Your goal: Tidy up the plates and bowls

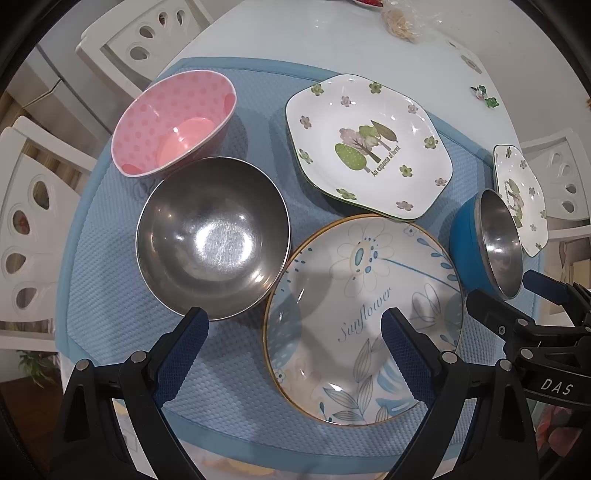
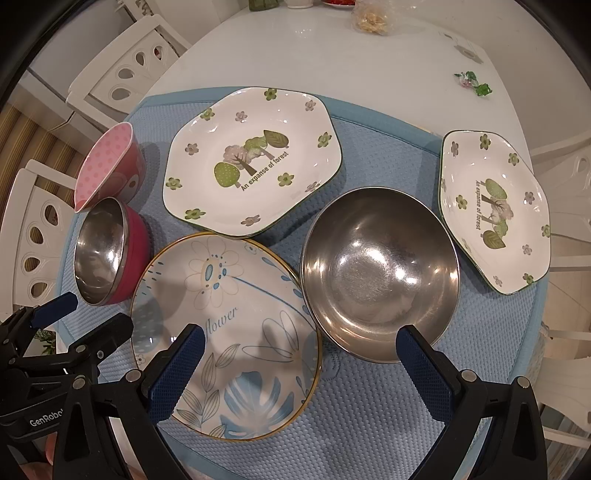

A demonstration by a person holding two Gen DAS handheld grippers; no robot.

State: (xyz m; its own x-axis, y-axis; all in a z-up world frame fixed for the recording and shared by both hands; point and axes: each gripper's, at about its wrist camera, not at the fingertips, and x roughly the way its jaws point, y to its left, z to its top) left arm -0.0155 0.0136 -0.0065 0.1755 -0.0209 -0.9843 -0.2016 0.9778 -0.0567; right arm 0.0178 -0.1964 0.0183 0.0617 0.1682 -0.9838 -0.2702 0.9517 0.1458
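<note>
On a blue mat (image 1: 110,258) lie a round Sunflower plate (image 1: 354,295) (image 2: 236,295), a forest plate (image 1: 369,144) (image 2: 255,162) and a second forest plate (image 2: 495,210) (image 1: 521,195) at the right. A pink dotted bowl (image 1: 173,122) (image 2: 107,166), a steel bowl with a red outside (image 1: 210,232) (image 2: 107,251) and a steel bowl with a blue outside (image 2: 380,269) (image 1: 487,243) stand beside them. My left gripper (image 1: 295,325) is open above the Sunflower plate's left rim. My right gripper (image 2: 299,343) is open above the gap between that plate and the blue-sided bowl. Both are empty.
The mat lies on a round white table (image 2: 332,55). A plastic bag of snacks (image 2: 373,18) and small green trinkets (image 2: 476,85) sit at the far side. White chairs (image 1: 140,40) (image 2: 33,229) stand around the table.
</note>
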